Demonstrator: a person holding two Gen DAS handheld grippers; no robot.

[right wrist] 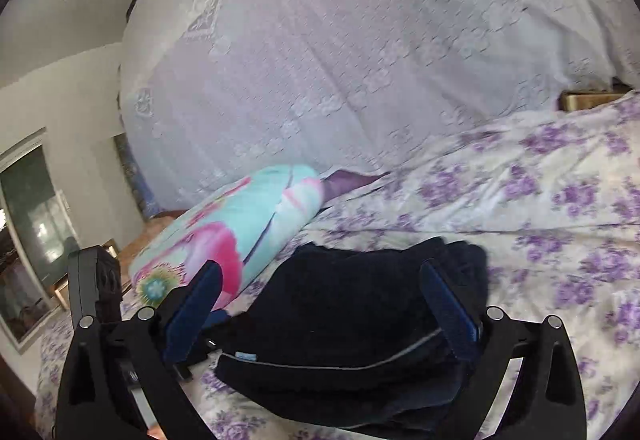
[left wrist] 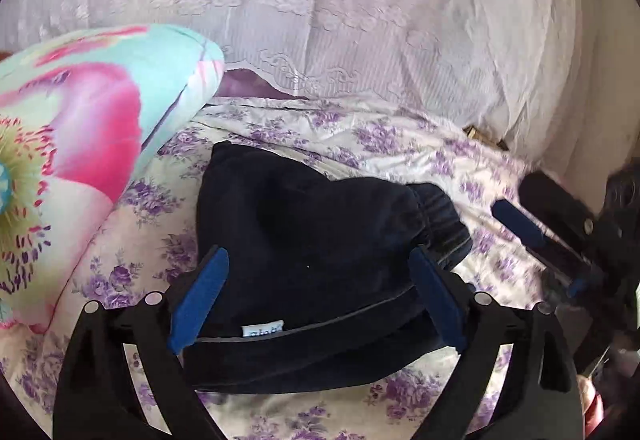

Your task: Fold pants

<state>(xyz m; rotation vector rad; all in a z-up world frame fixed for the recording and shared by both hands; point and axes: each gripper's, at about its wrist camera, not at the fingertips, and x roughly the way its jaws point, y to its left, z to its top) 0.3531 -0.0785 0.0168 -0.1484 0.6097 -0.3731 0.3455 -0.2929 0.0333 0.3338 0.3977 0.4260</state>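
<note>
Dark navy pants (left wrist: 316, 264) lie folded in a compact bundle on the floral bedspread (left wrist: 400, 144), with a white label (left wrist: 262, 330) at the near edge. My left gripper (left wrist: 320, 284) is open and hovers over the bundle, holding nothing. In the right wrist view the pants (right wrist: 352, 324) lie the same way. My right gripper (right wrist: 324, 300) is open above them, empty. The right gripper also shows in the left wrist view (left wrist: 536, 240), to the right of the pants. The left gripper's body shows at the left of the right wrist view (right wrist: 96, 296).
A turquoise and pink flower pillow (left wrist: 80, 144) lies left of the pants, touching the bedspread; it also shows in the right wrist view (right wrist: 240, 228). A white lace curtain (left wrist: 320, 20) hangs behind the bed. A mirror (right wrist: 28, 224) stands on the left wall.
</note>
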